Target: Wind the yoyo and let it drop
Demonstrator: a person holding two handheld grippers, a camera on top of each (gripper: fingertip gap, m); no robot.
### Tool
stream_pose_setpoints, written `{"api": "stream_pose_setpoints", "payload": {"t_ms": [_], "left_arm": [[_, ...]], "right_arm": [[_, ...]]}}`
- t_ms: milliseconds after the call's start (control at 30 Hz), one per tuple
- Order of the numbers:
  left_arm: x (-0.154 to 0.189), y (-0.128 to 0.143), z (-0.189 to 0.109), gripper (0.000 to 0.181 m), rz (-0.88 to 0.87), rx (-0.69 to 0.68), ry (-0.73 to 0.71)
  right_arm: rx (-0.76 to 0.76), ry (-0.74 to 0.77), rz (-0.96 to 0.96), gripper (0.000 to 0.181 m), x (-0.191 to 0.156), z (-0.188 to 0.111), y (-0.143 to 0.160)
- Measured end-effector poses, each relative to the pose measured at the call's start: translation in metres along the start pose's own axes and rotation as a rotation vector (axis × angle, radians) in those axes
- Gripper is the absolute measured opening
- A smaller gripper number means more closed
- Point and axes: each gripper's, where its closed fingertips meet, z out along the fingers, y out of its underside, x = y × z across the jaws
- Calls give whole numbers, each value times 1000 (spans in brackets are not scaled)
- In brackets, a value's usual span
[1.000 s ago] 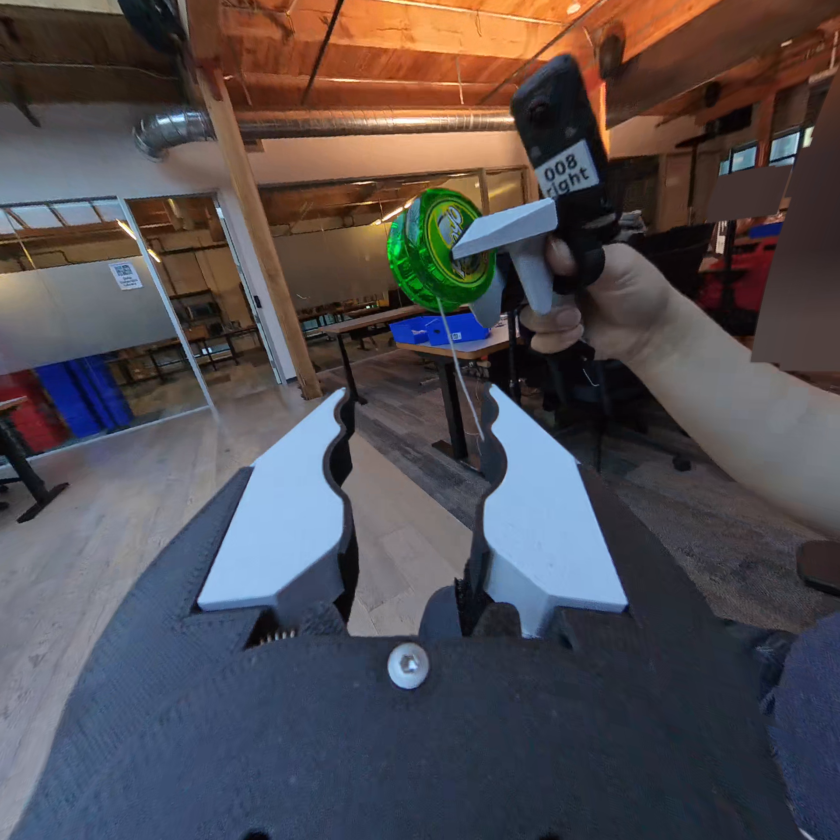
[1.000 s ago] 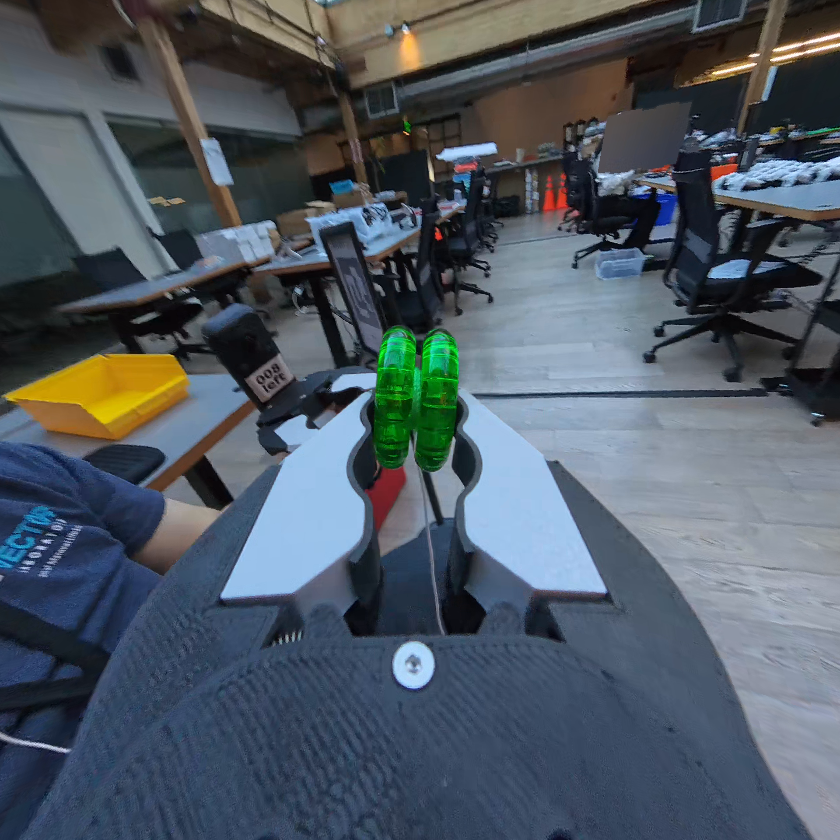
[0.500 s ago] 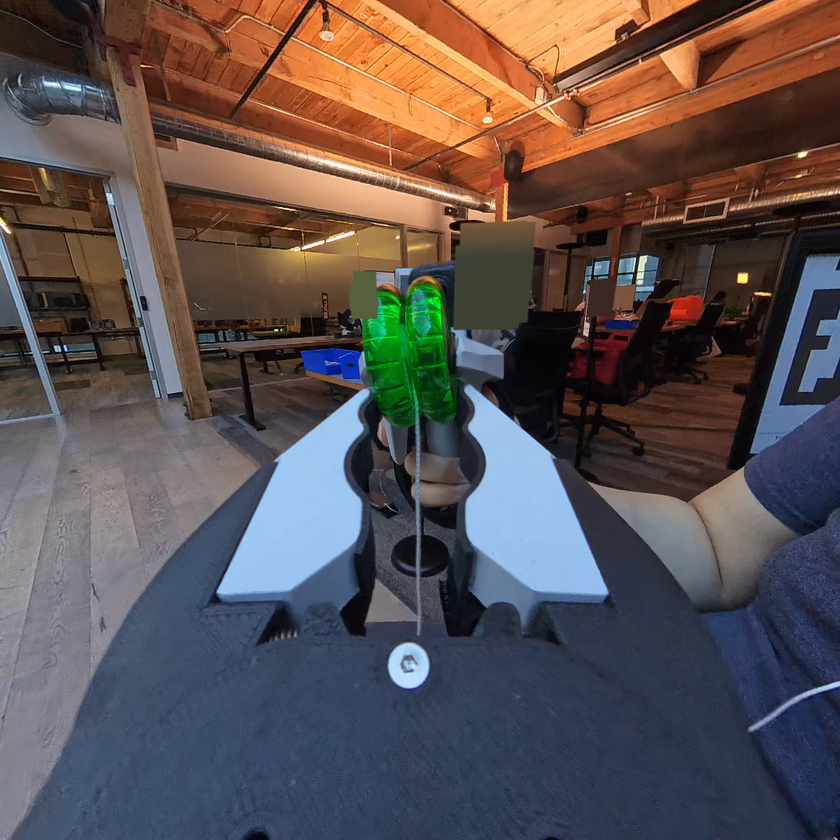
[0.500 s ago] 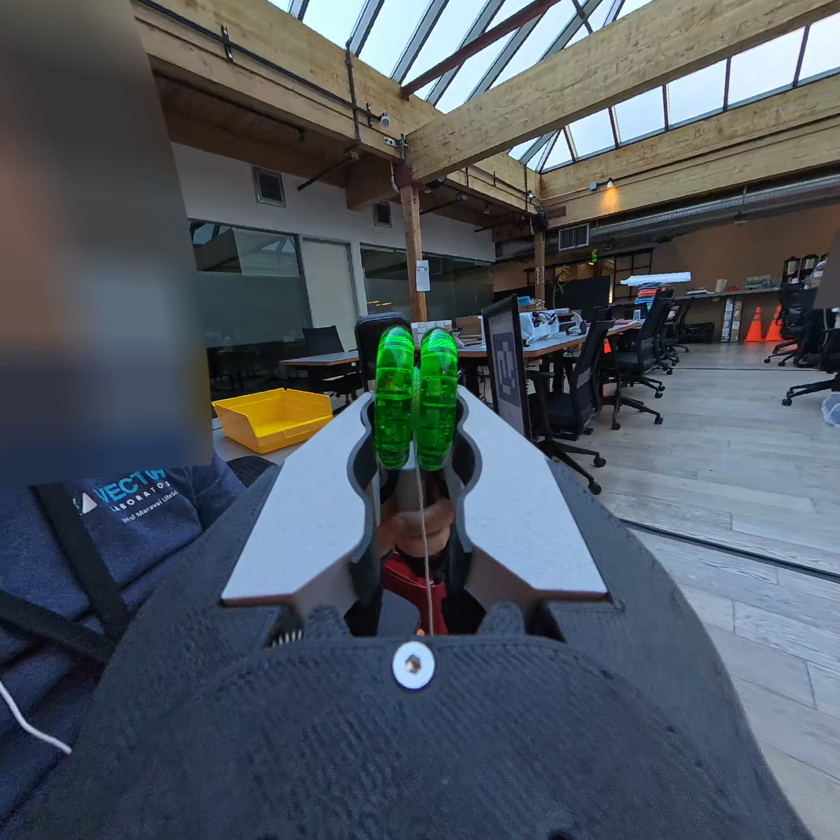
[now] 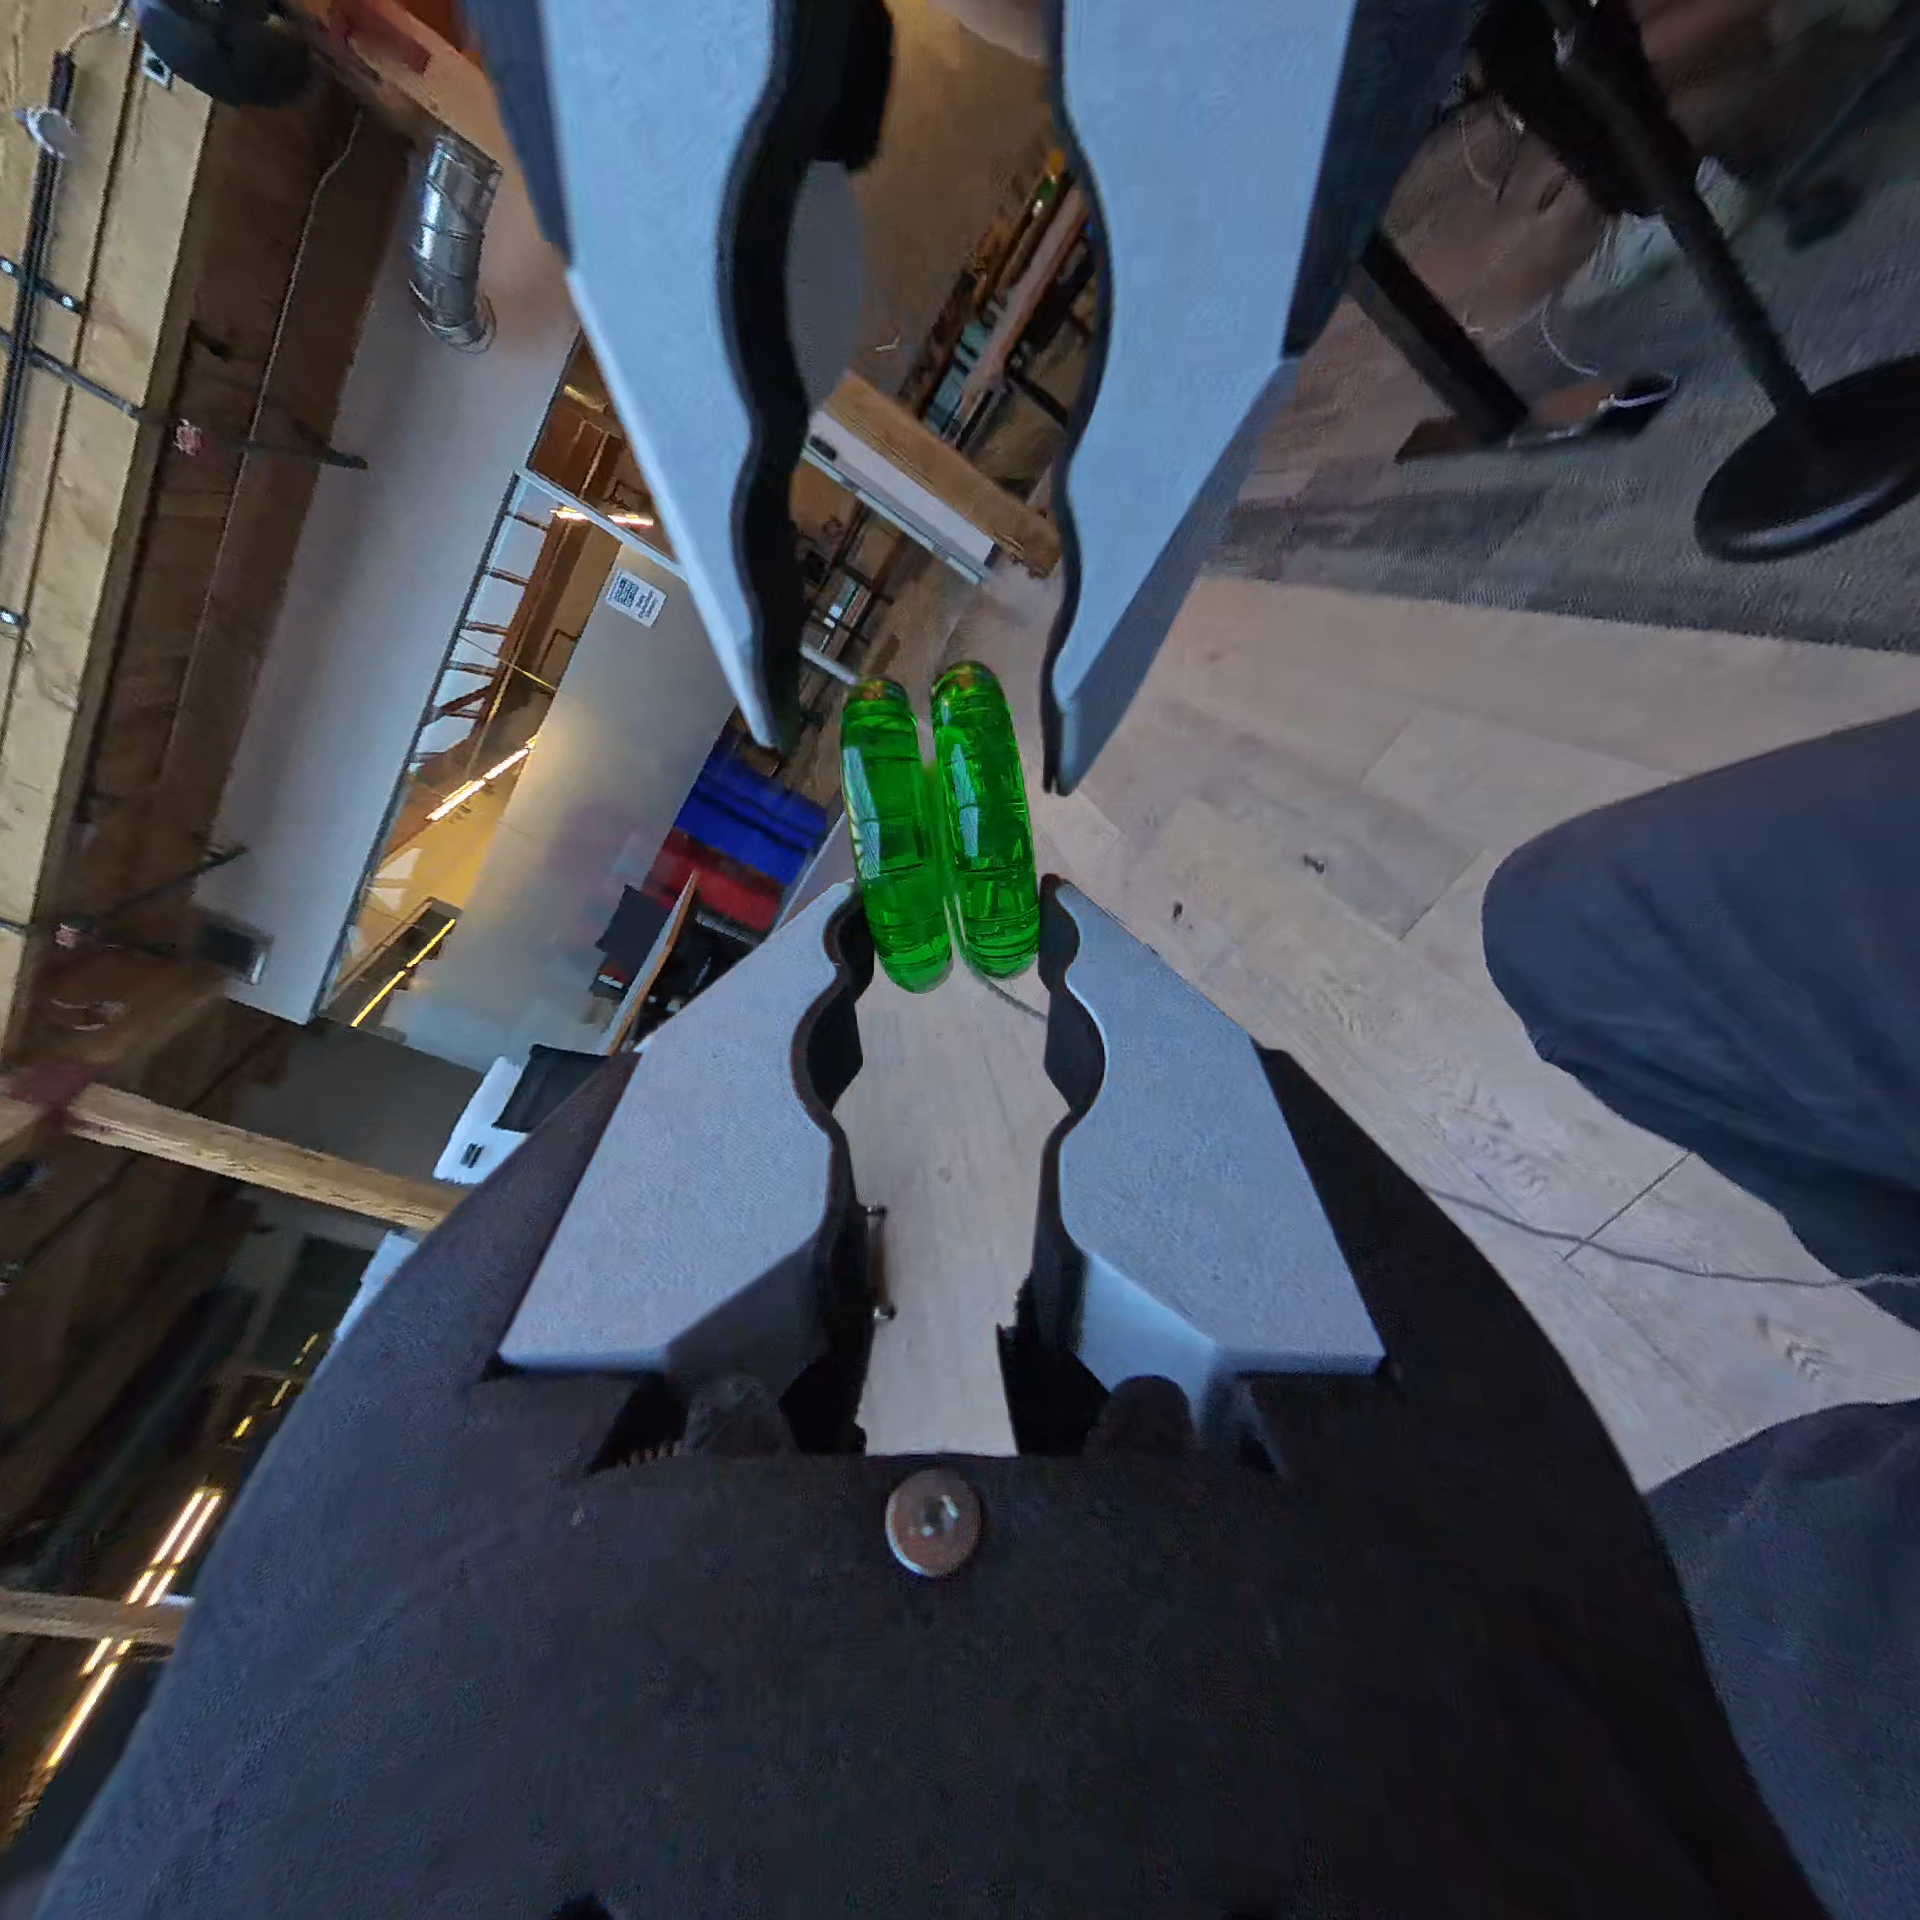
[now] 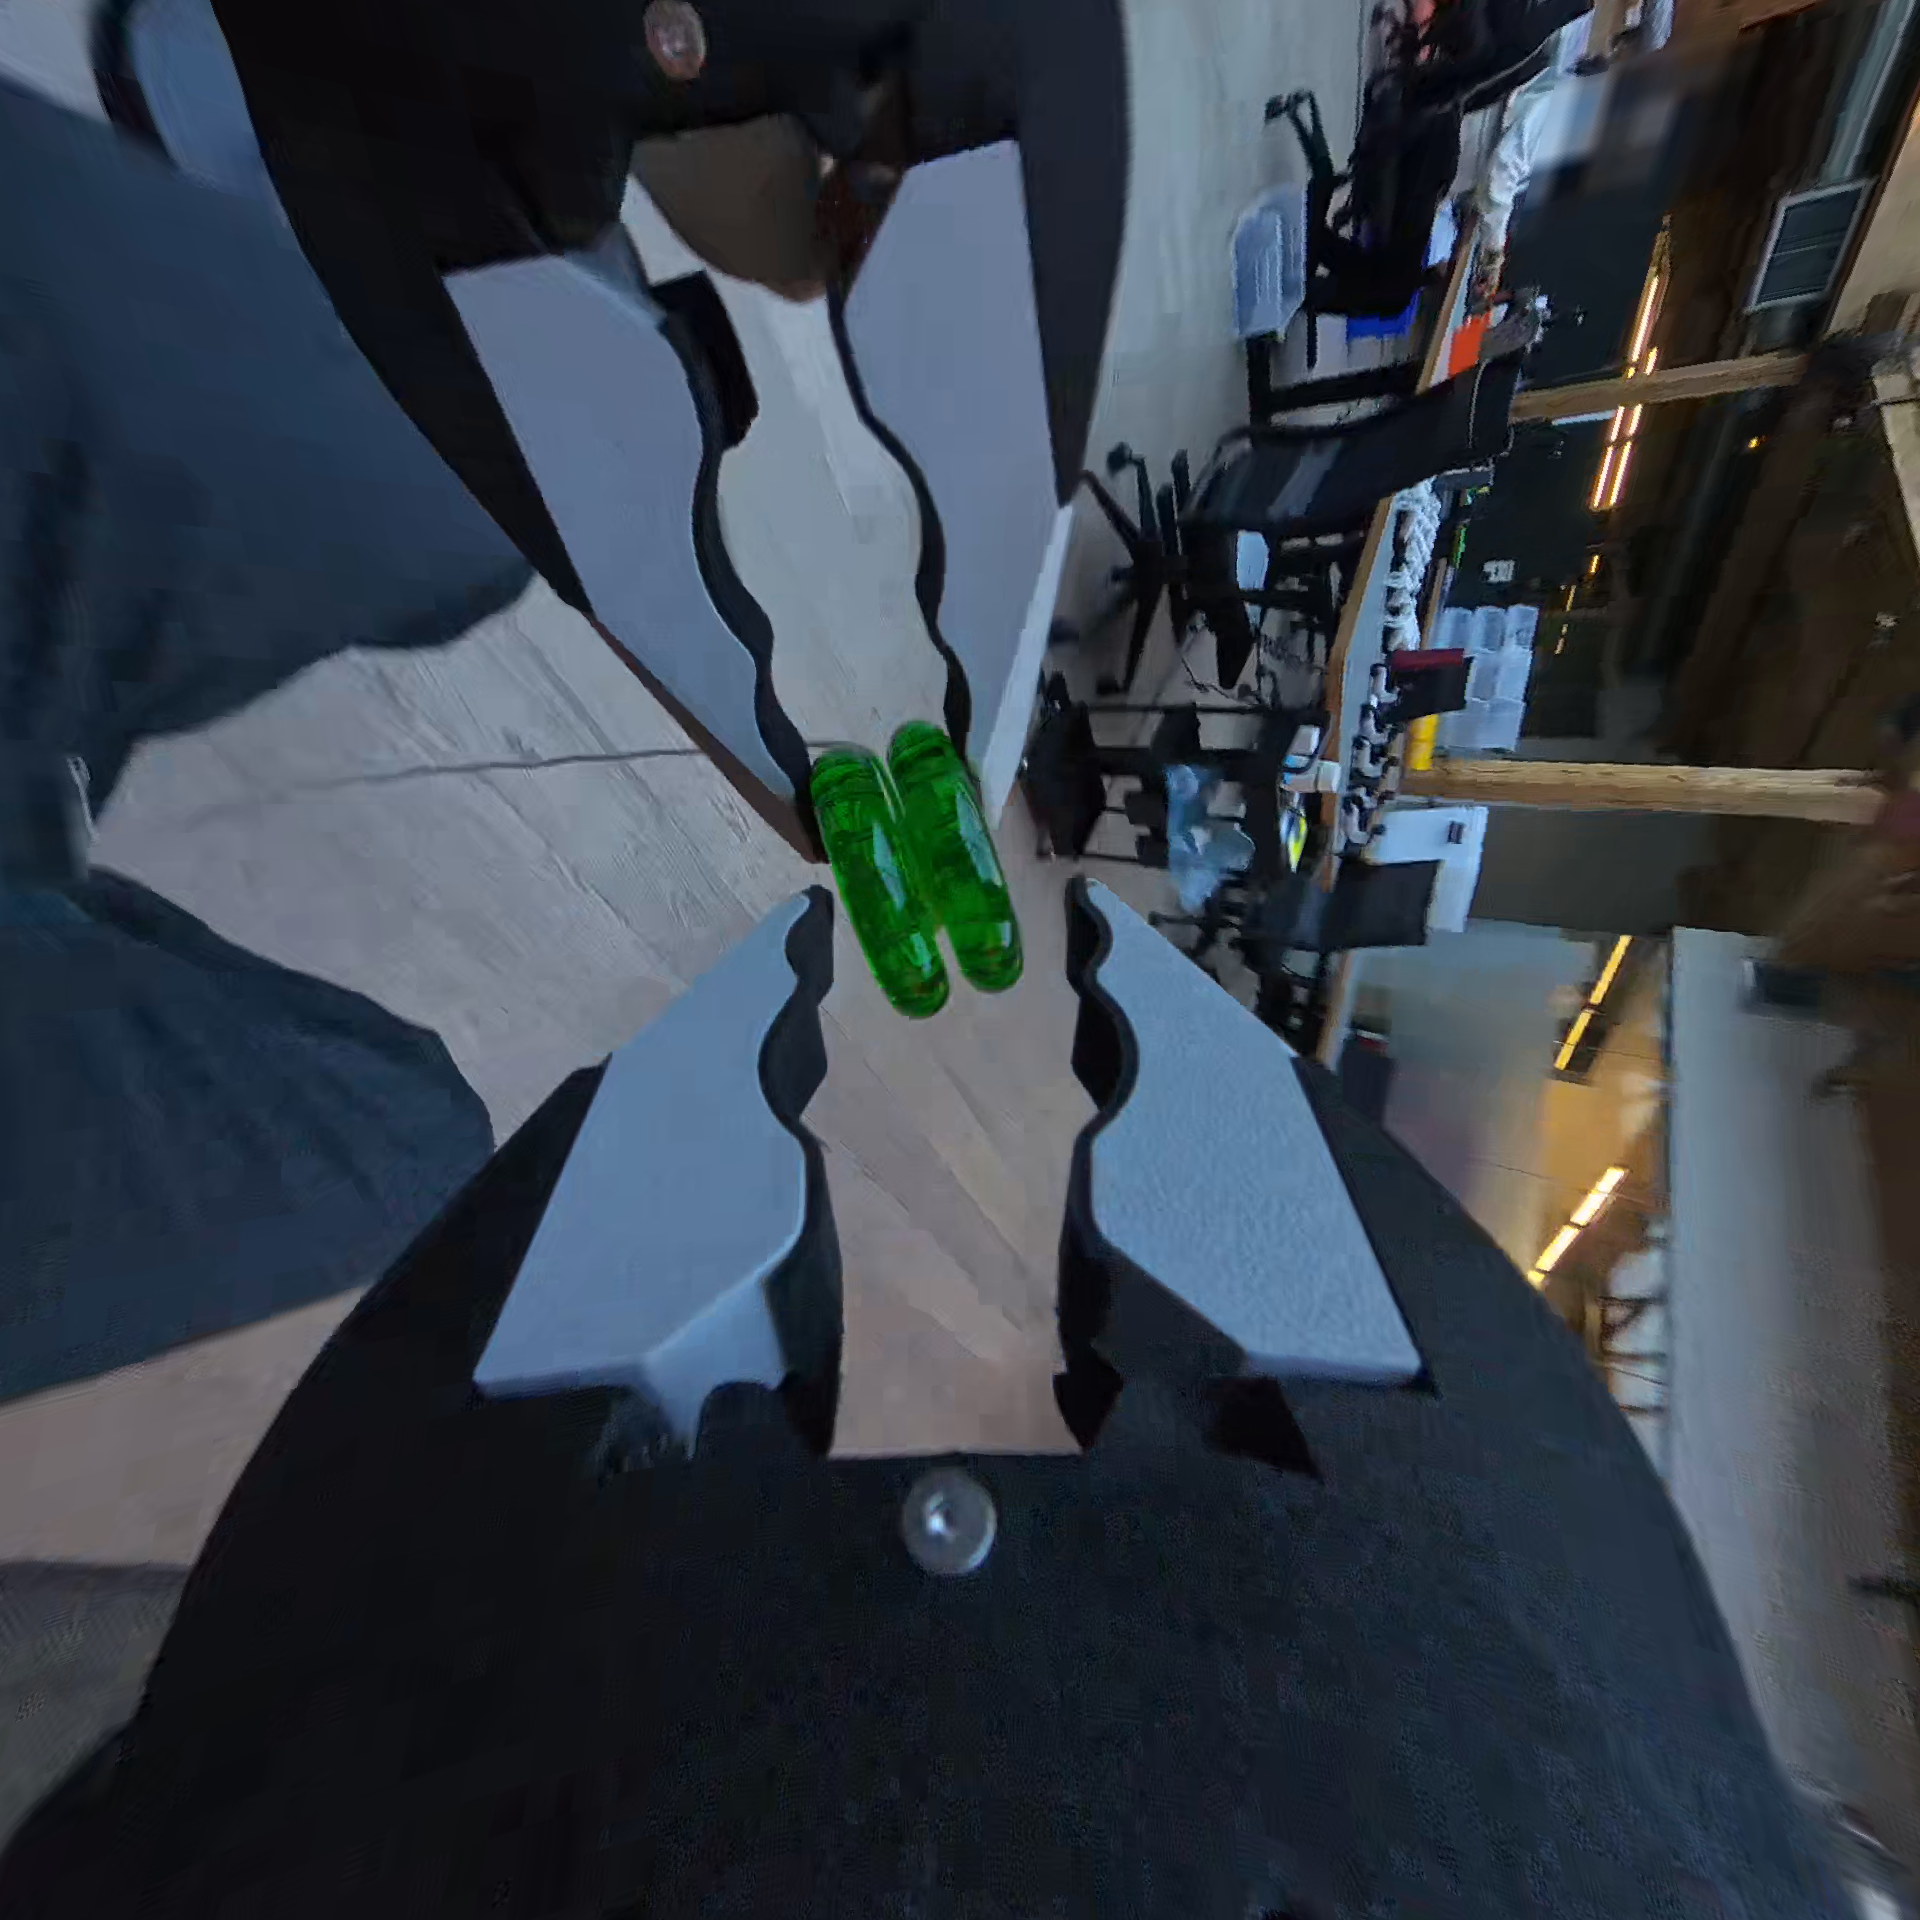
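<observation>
Both grippers are pointing tip to tip, tilted down toward the floor, cameras rolled sideways. The left gripper [image 5: 948,914] is sitting with jaws apart, its fingertips [image 5: 1081,940] flanking the lower end of the green yoyo [image 5: 938,826]; whether they are touching it cannot be told. The right gripper [image 6: 948,904] is also showing jaws apart, with a clear gap on both sides of the yoyo [image 6: 916,868]. In the left wrist view, the right gripper [image 5: 920,727] is coming in from the far side, its tips just above the yoyo. A thin string [image 5: 1013,1000] is trailing from the yoyo's near end. Below is a light wood plank floor [image 5: 1299,790]; a person's dark trouser leg [image 5: 1714,987] is at right. Desks and office chairs [image 6: 1195,540] are lining the room, under wood beams [image 5: 239,1153].
</observation>
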Motion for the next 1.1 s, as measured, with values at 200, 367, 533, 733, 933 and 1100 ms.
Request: {"api": "stream_pose_setpoints", "payload": {"t_ms": [200,367,533,733,933,1100], "left_arm": [[11,-8,1,30,30,-9,26],[-10,-33,-20,35,-167,221,18],[-28,-60,-46,51,-593,602,205],[-25,-67,-37,36,-793,704,271],[-22,-57,-34,29,-767,640,307],[-23,-50,-39,27,-762,603,347]], "right_arm": [[-183,-34,-202,31,-15,12,11],[158,-14,193,28,4,-11,-6],[967,-144,872,27,34,-67,-36],[1442,-222,1236,27,31,-64,-25],[1246,-302,1131,29,21,-49,-24],[822,-302,816,42,22,-47,-13]]}}
